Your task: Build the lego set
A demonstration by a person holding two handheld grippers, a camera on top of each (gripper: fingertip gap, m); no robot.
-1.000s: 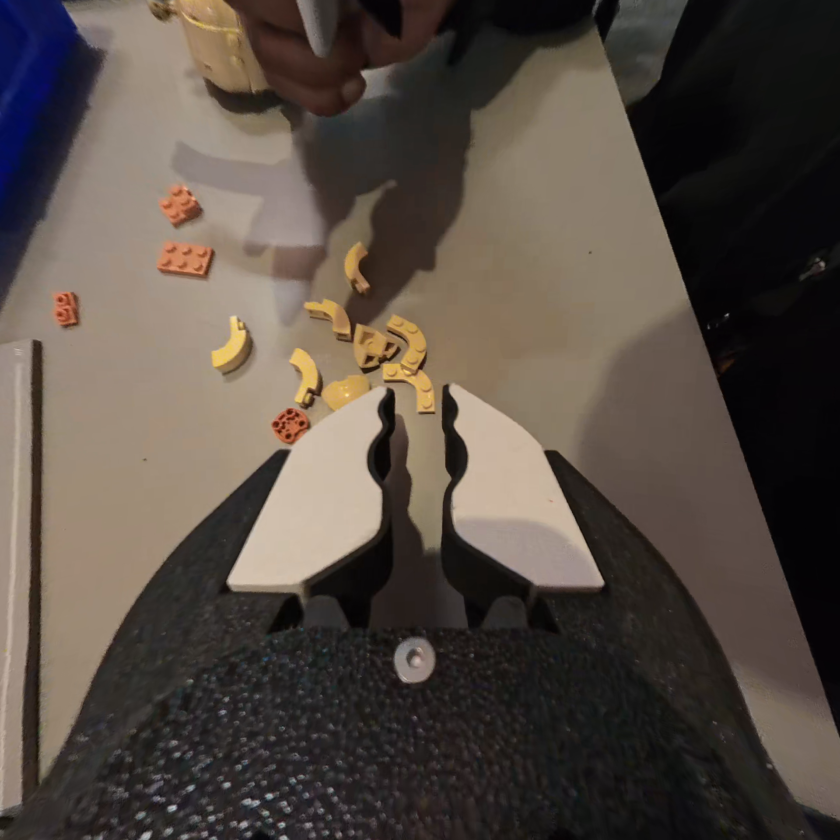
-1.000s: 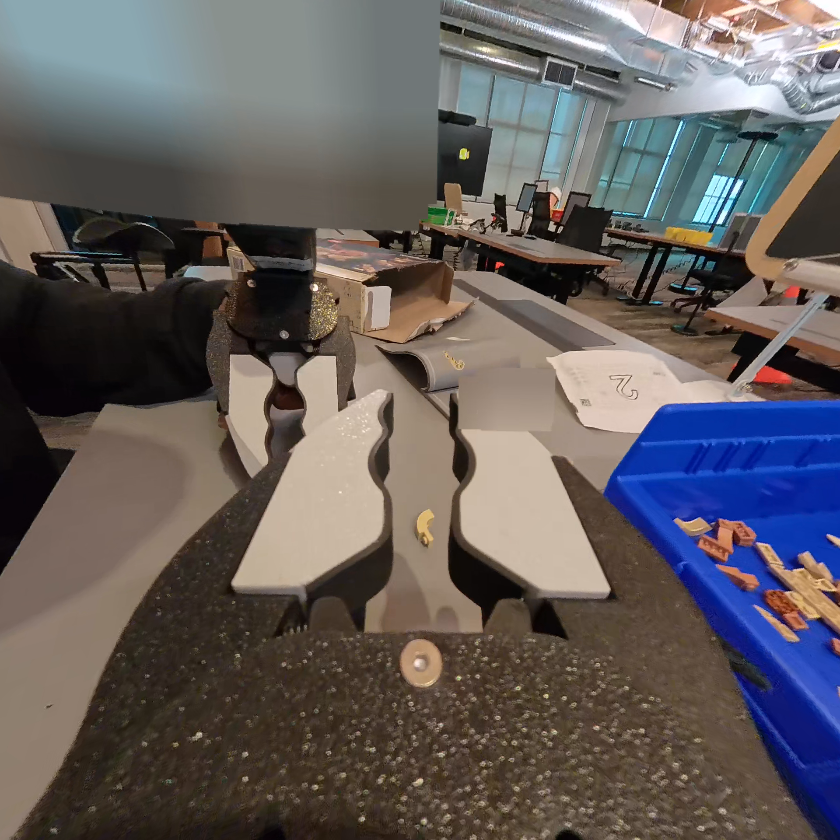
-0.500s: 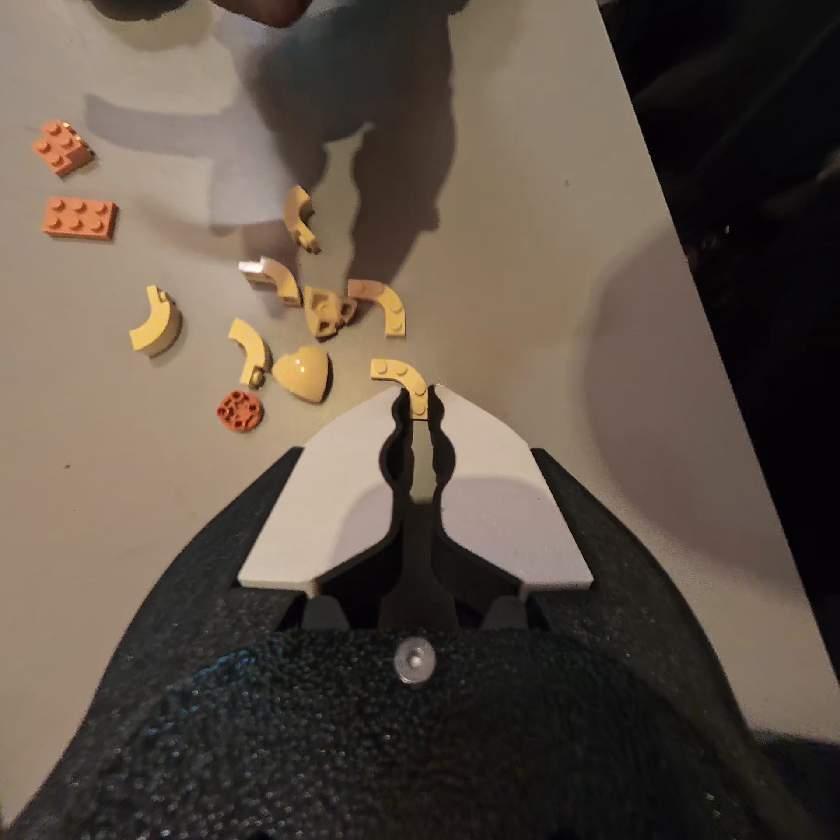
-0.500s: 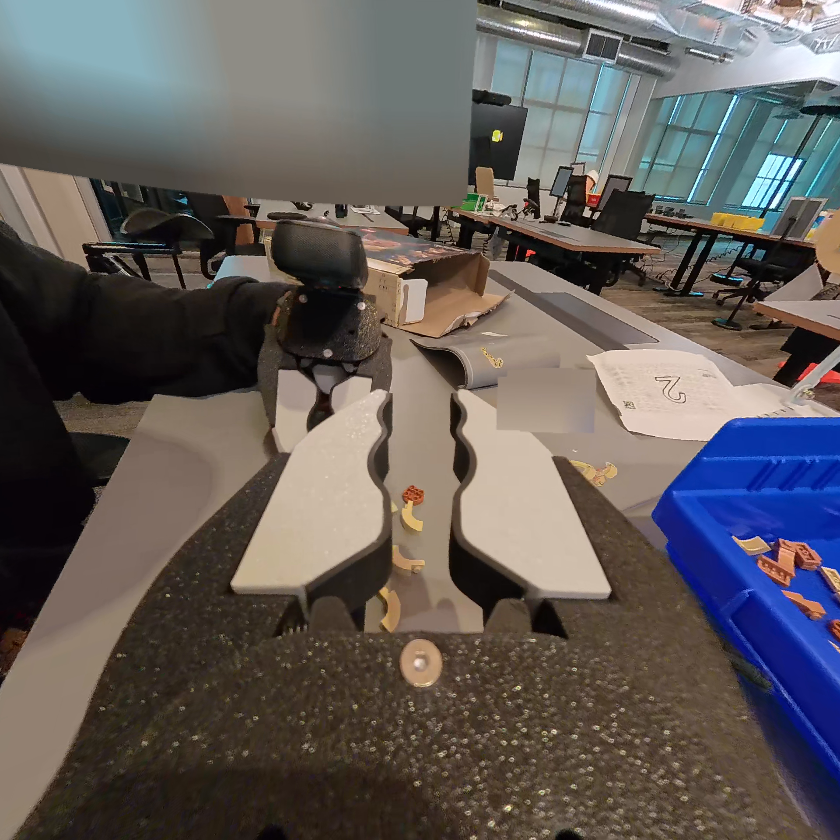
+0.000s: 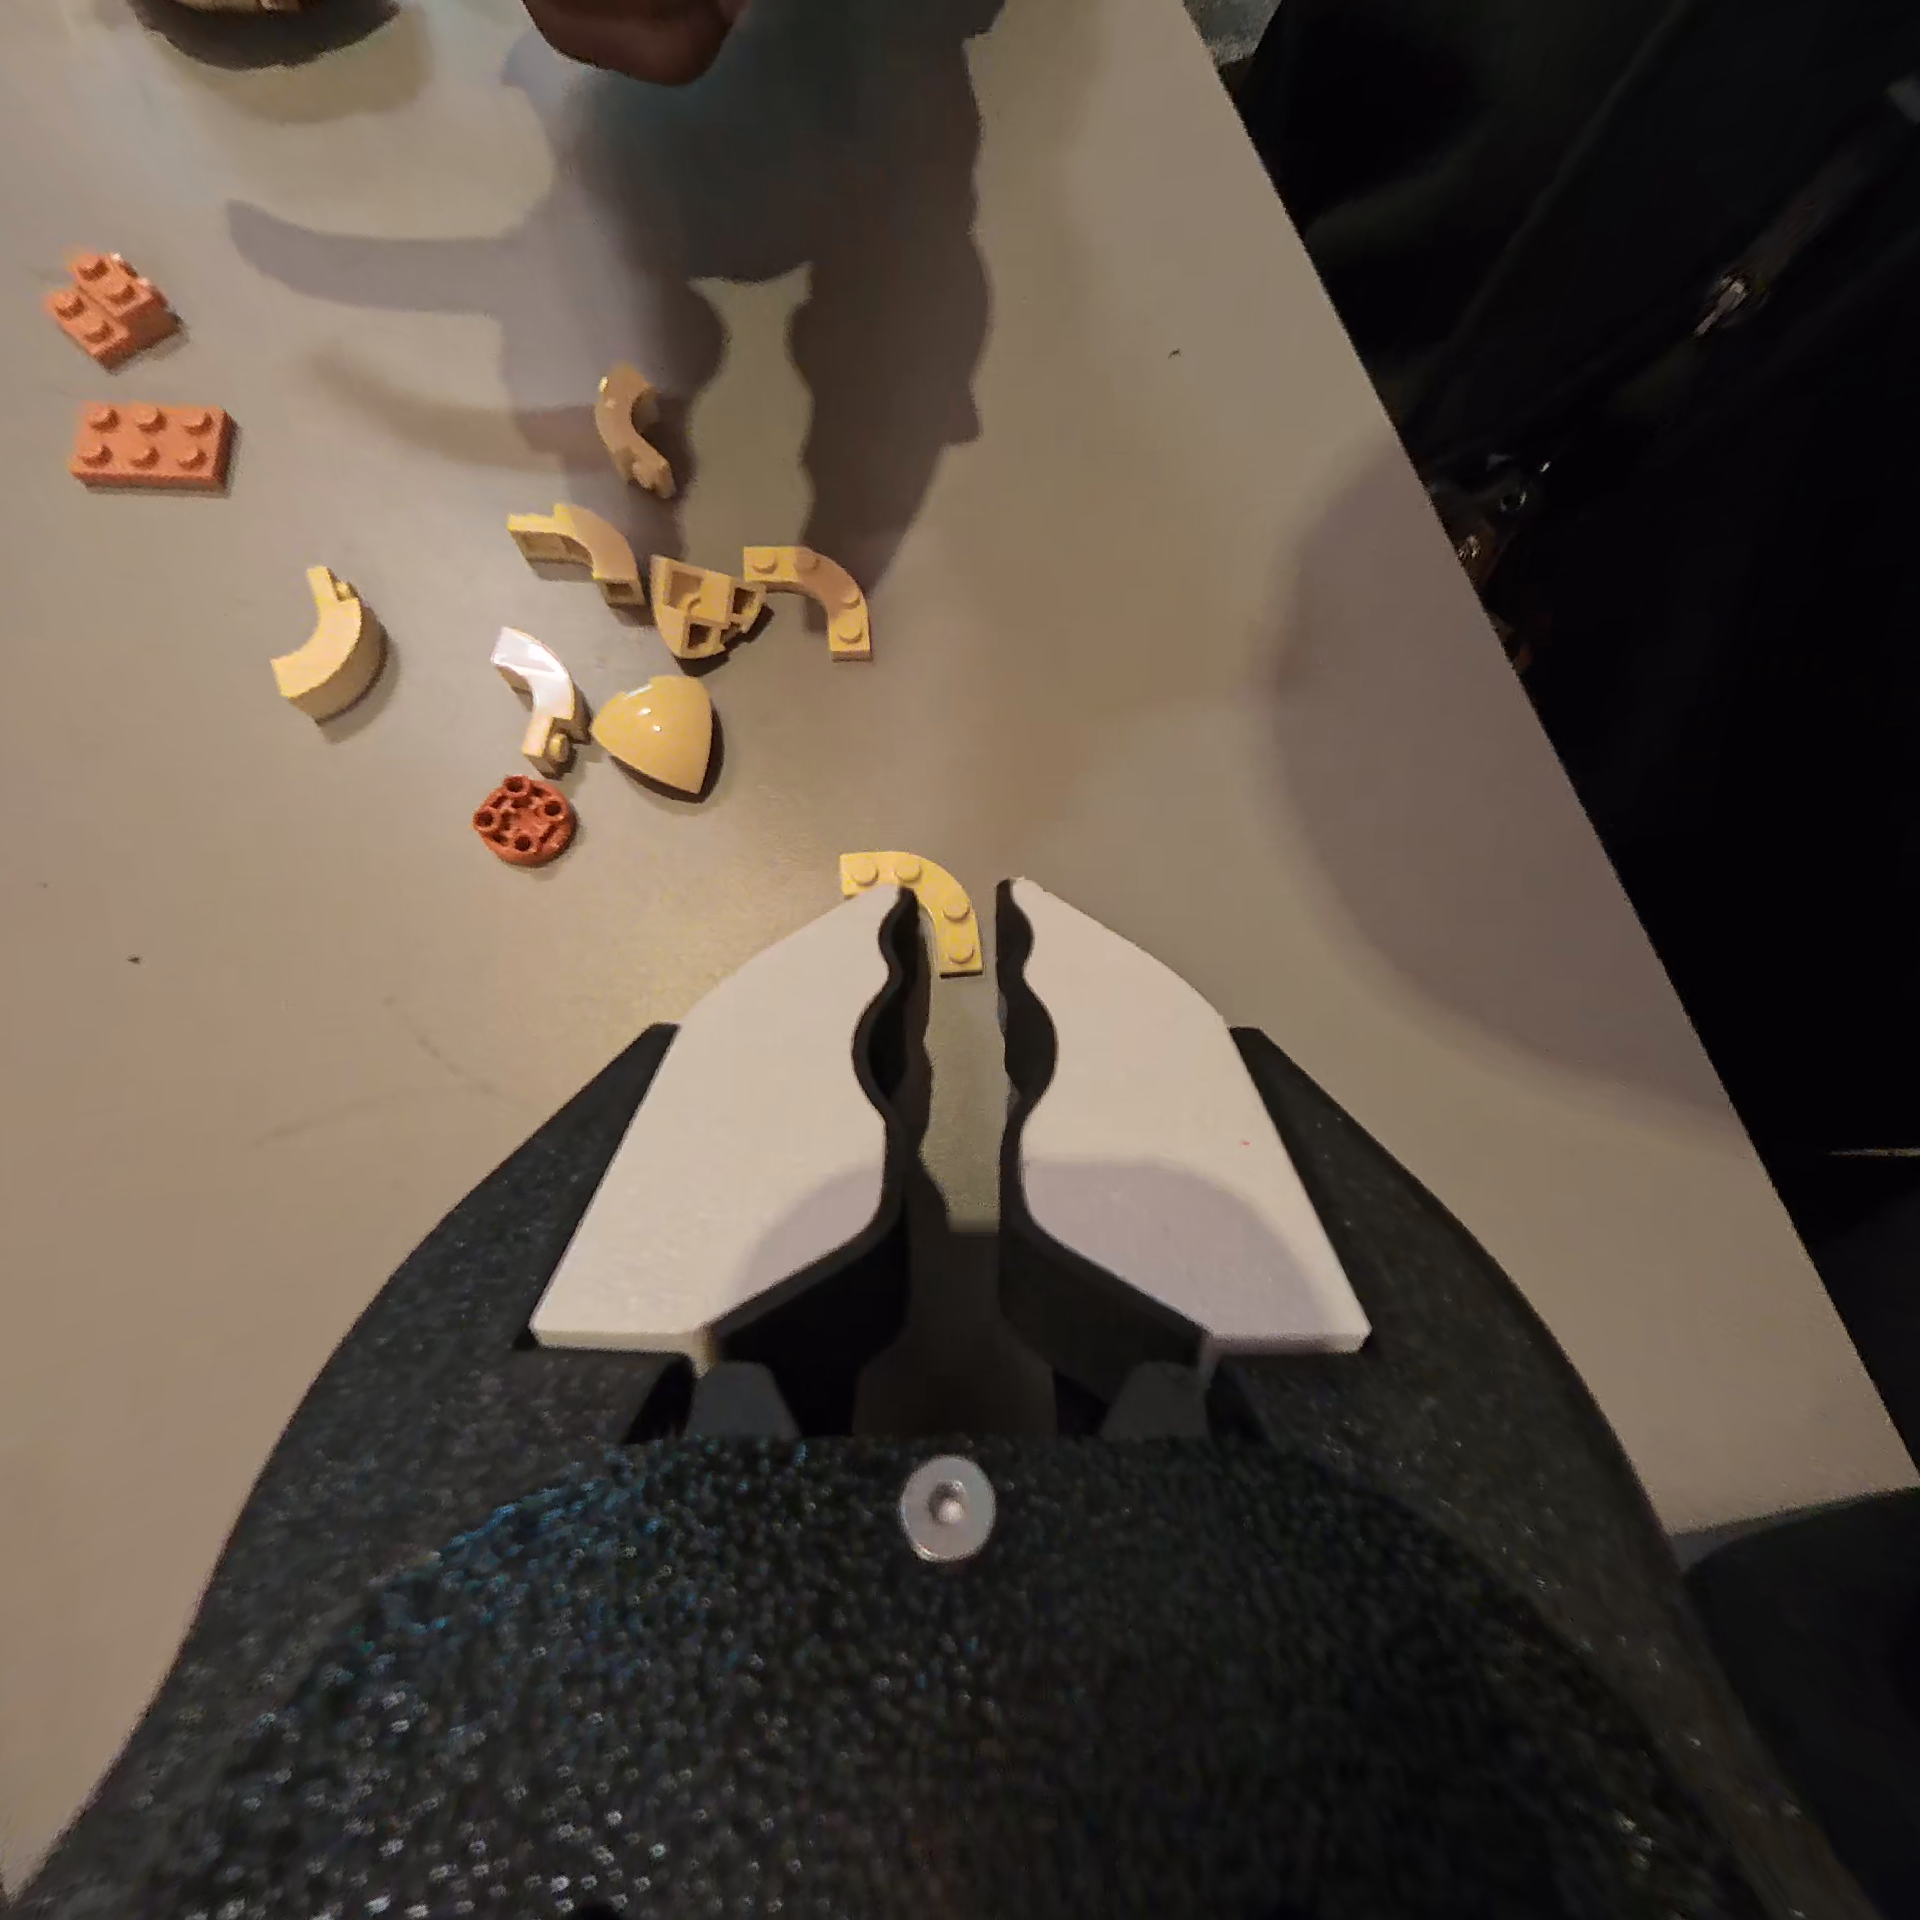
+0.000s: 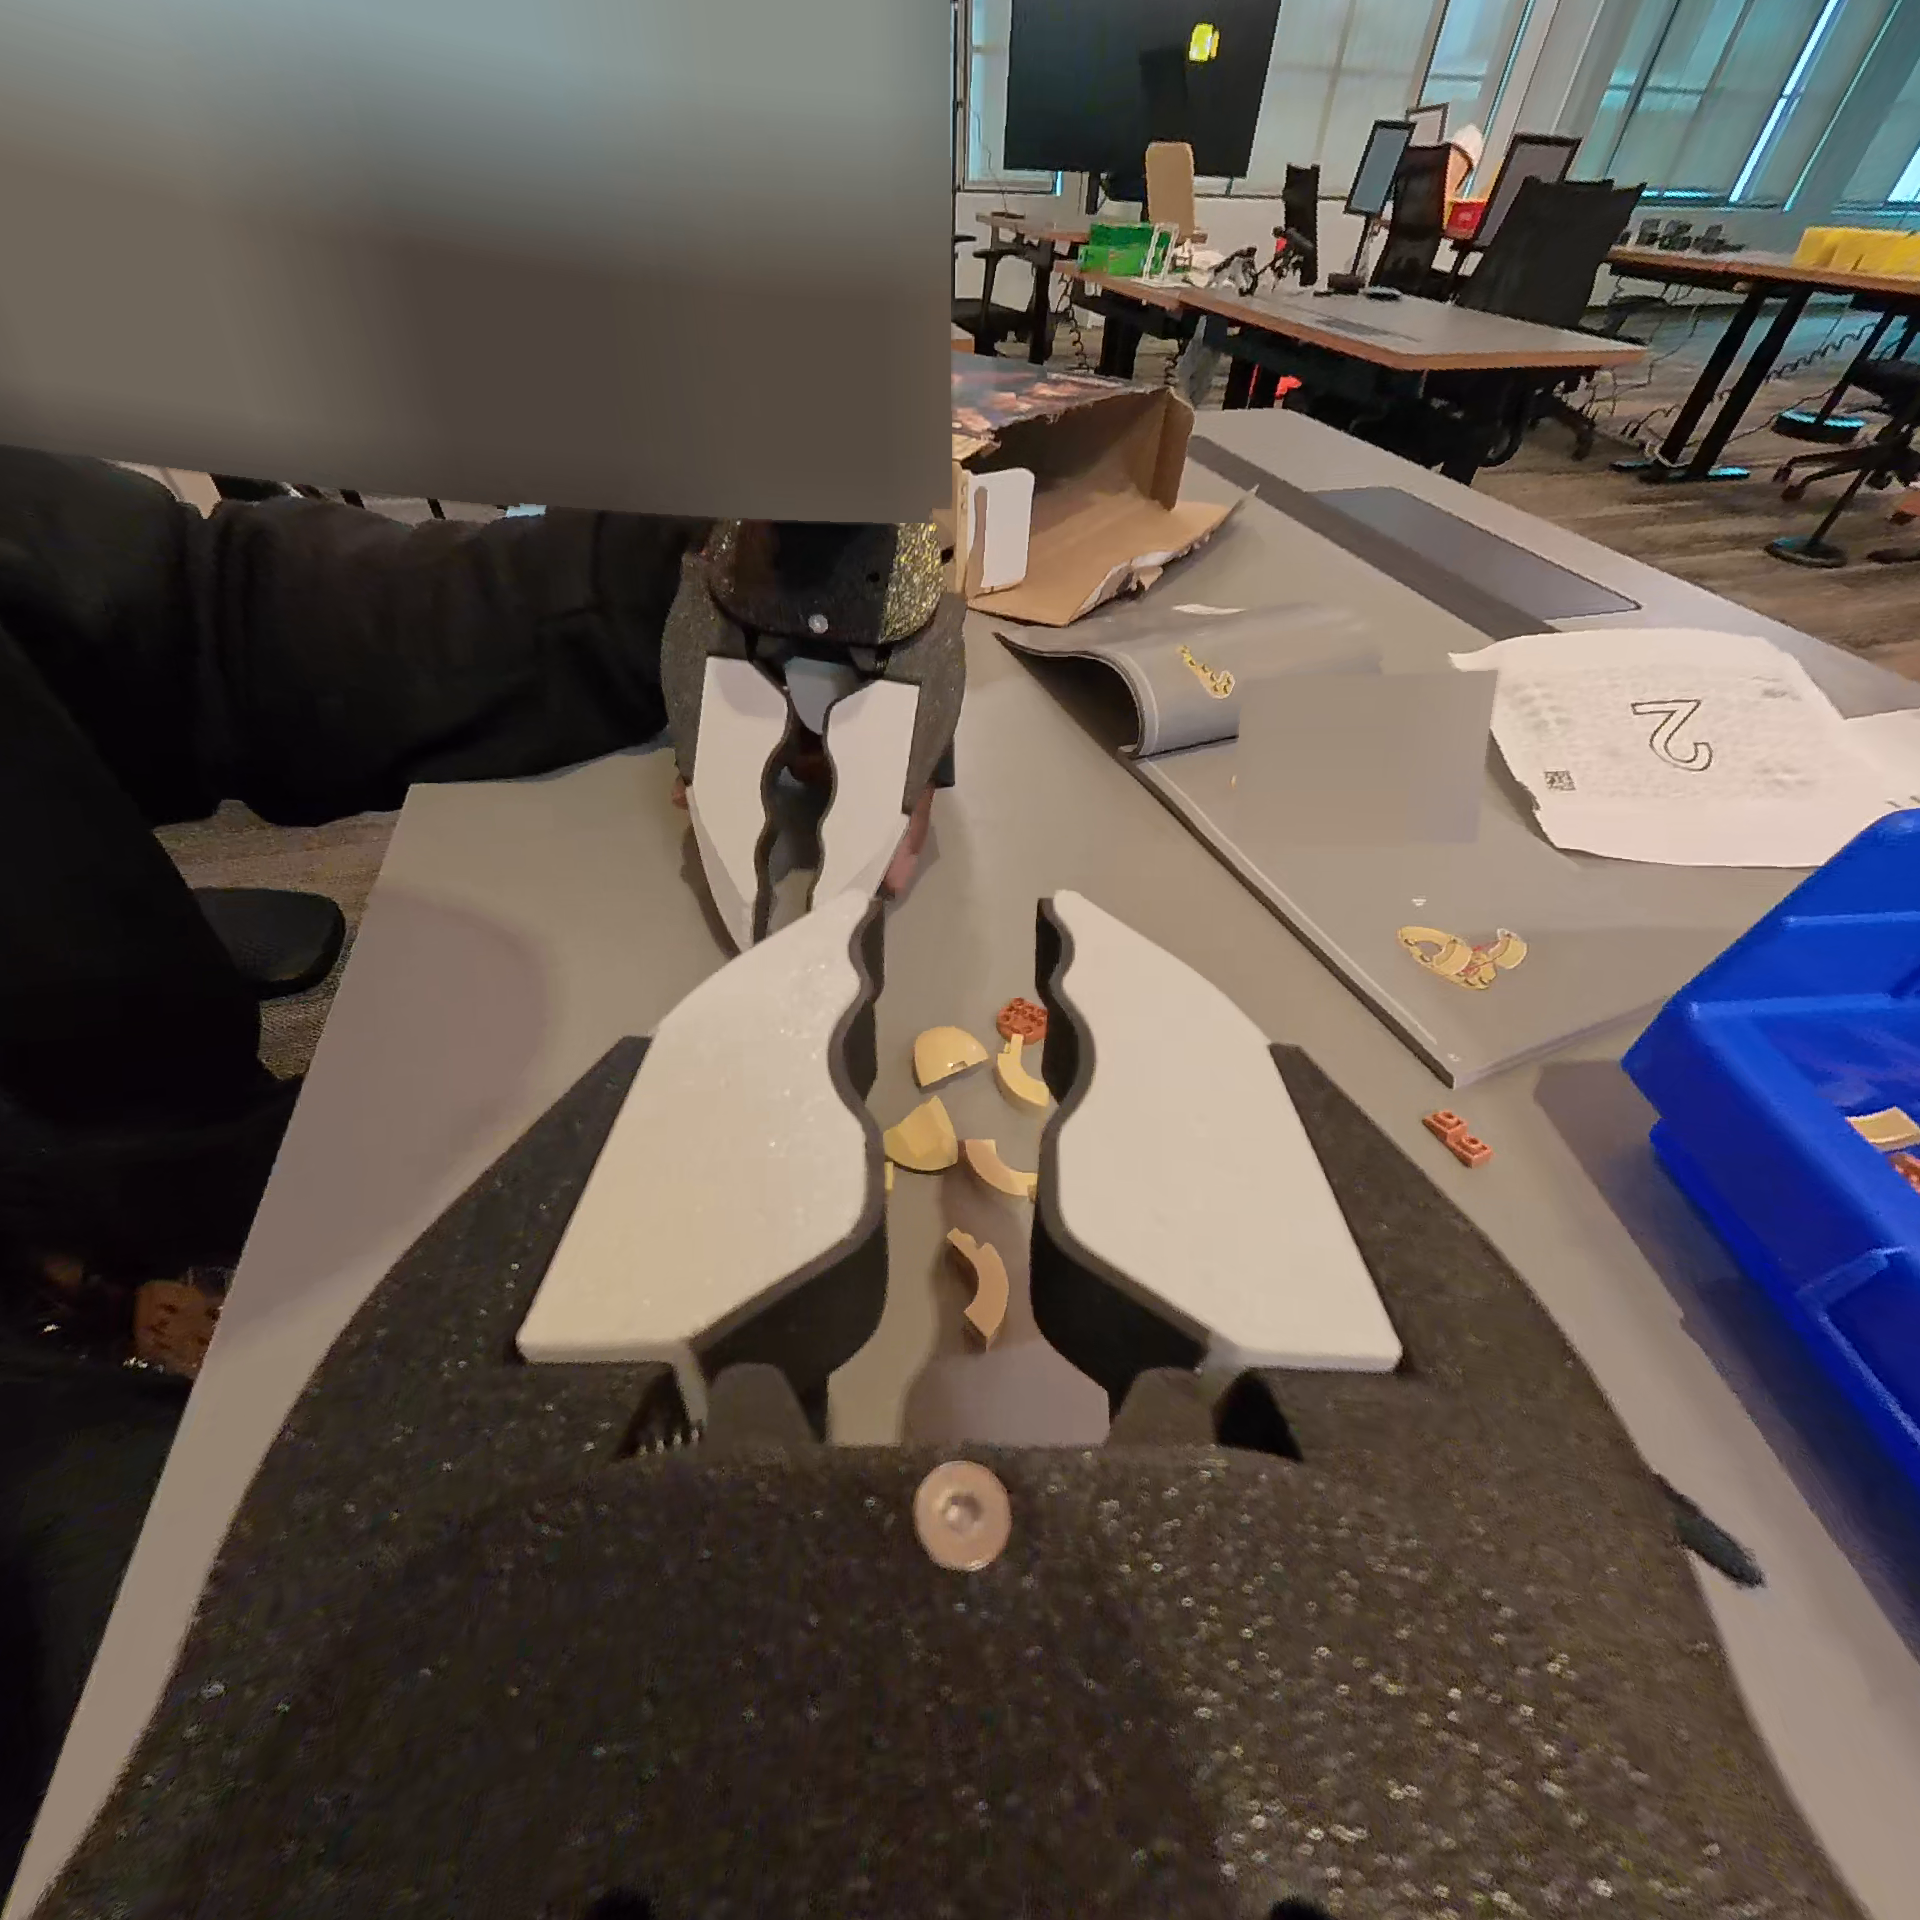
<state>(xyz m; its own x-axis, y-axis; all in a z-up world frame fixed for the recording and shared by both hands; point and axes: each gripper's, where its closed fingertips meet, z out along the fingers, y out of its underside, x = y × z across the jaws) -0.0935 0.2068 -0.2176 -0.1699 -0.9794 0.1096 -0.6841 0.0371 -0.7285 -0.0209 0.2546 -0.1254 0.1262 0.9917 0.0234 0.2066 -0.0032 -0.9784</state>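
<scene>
Left wrist view: left gripper (image 5: 945,899), grey wavy-edged jaws narrowly apart around tan studded curved plastic plate (image 5: 928,902), contact unclear | tan arches, glossy dome (image 5: 658,744) scattered on matte grey tabletop (image 5: 1143,520) | right gripper (image 6: 956,914) jaws open, empty | open-plan office.
</scene>
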